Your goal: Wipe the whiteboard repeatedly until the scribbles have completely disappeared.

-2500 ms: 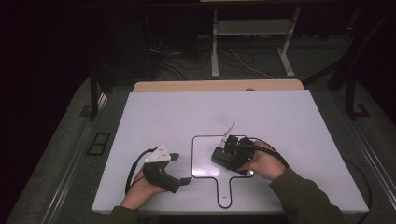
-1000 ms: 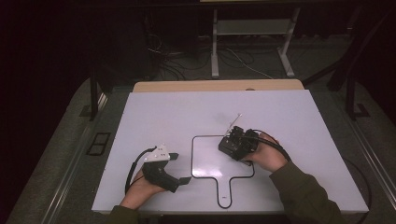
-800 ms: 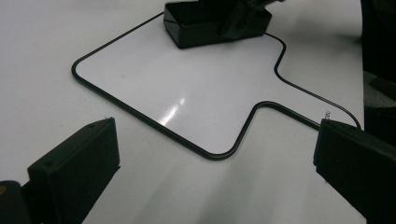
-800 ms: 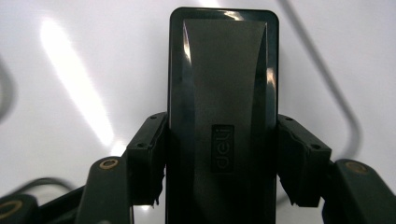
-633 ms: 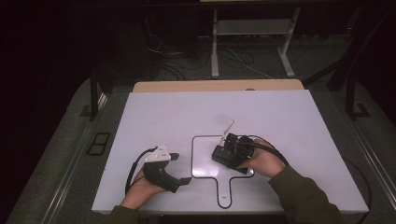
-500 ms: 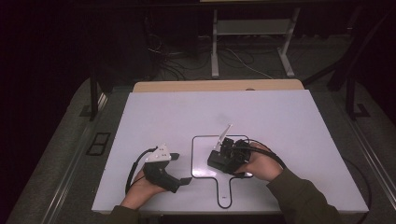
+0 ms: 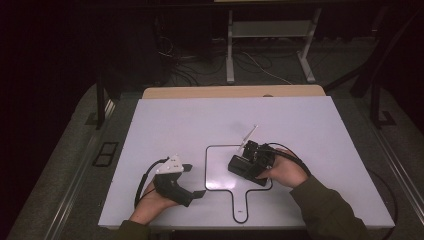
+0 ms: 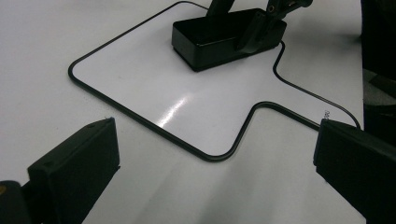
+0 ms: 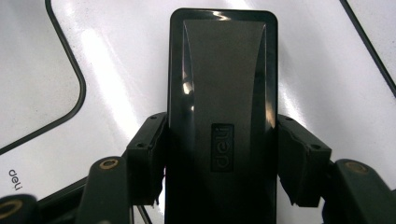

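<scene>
Right gripper view, right gripper [image 9: 223,163] clamping black eraser [image 9: 223,84], apparently on whiteboard [image 9: 327,88]

A white desk [image 7: 190,125] fills the middle of the high view, with a strip of pale wood [image 7: 235,92] along its upper edge. Just below the centre of the frame lies a small whiteboard [image 7: 220,170] with a thin black rim and a short handle pointing toward the bottom edge — flat on the desk, glossy. On the board's right part rests a black eraser [image 7: 246,169], marked "deli" on top. The left hand-held gripper [image 7: 189,180] sits on the desk at lower left — just beside the board.
</scene>
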Available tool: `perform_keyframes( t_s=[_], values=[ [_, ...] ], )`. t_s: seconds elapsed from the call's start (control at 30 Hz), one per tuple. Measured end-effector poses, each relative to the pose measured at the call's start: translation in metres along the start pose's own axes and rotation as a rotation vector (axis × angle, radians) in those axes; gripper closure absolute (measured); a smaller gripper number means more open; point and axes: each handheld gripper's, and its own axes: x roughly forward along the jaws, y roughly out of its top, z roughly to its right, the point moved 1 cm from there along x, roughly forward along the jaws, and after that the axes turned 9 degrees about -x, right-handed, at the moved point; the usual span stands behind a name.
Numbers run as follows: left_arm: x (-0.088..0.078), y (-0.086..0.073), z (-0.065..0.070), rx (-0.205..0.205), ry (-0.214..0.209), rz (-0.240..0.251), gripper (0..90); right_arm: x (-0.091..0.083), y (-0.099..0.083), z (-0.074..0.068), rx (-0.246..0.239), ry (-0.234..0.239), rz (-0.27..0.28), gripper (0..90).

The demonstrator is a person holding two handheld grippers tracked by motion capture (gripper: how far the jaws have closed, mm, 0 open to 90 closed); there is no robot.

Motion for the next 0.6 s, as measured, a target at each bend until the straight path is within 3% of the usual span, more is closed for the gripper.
perform_keyframes(
  t_s=[0.2,0.6],
  values=[
    [-0.0001,-0.0001,0.0001,0.001,-0.001,0.000,0.0,-0.0007,0.0007,0.0022,0.005,0.013,-0.005,38.8],
    [-0.0004,-0.0001,0.0003,-0.002,0.000,0.003,0.0,-0.0072,0.0046,0.0029,-0.008,-0.011,-0.001,38.8]
  ],
)
